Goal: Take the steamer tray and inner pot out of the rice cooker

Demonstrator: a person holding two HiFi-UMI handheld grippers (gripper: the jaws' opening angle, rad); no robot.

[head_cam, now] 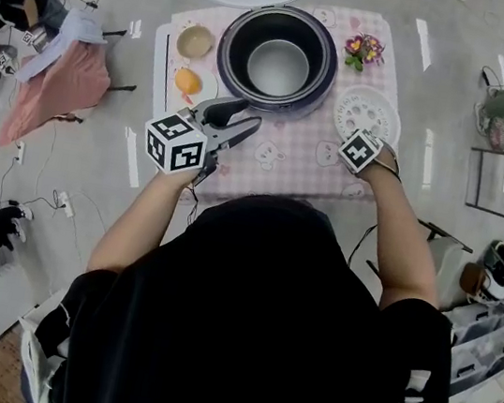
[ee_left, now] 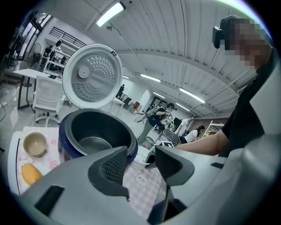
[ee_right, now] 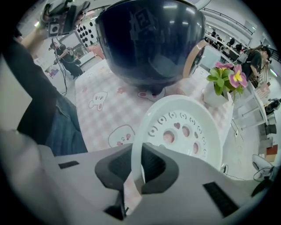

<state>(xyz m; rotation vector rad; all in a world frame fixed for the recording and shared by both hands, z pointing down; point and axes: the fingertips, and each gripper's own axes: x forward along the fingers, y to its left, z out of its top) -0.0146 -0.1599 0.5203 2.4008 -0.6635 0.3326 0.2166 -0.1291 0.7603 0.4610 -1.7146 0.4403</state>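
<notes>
The dark blue rice cooker (head_cam: 277,57) stands open on the pink checked tablecloth (head_cam: 278,157), its metal inner pot (head_cam: 278,66) still inside and its lid (ee_left: 92,75) raised behind. The white perforated steamer tray (head_cam: 367,114) lies low over the cloth to the cooker's right. My right gripper (ee_right: 137,169) points steeply down, shut on the tray's near rim (ee_right: 136,149). My left gripper (head_cam: 235,127) hovers open in front of the cooker (ee_left: 94,132), nothing between its pads.
A small bowl (head_cam: 195,42) and an orange fruit (head_cam: 188,80) sit on a tray left of the cooker. A pot of flowers (head_cam: 363,49) stands at the back right. Cables, clothing and racks lie on the floor around the small table.
</notes>
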